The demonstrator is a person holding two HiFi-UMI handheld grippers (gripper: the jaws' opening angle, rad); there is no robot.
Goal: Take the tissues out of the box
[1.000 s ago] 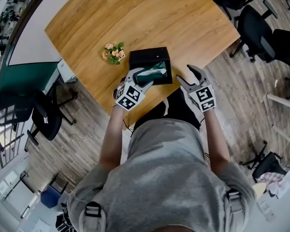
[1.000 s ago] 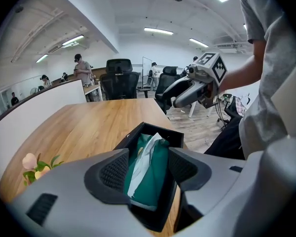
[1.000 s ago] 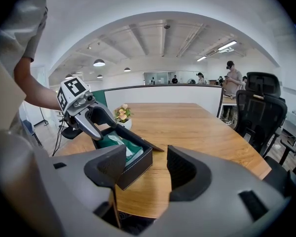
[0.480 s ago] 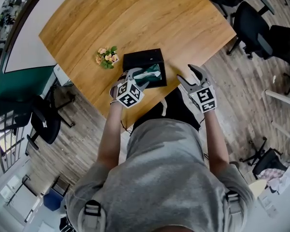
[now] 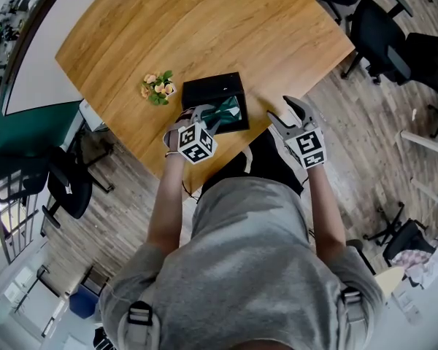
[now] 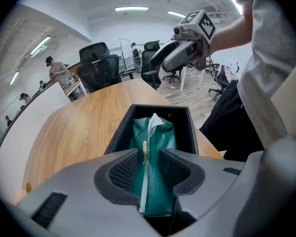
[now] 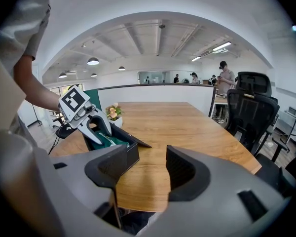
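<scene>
Two tools are at the near edge of the light wooden bench [image 5: 204,28], one busy and one idle. Your left tool [image 6: 148,154] points steeply down into the black rectangular box [image 6: 119,132], which sits open-topped on the bench close to its edge, right in front of you. The jaws of that tool have just been closing. They now stand at a narrow gap on the green plastic pack of tissues [image 6: 158,135], and both ribbed pads [image 6: 124,171] press against its sides. The pack lies inside the box along its length, and a white tissue [image 6: 155,118] pokes up from its top. Your right tool [image 7: 150,169] hangs to the right of the box, apart from it, above the bench edge. Its jaws are wide apart and hold nothing, with only bare wood showing between them. A small bunch of pale flowers [image 5: 157,87] stands on the bench near the box's far left corner, not touching it.
</scene>
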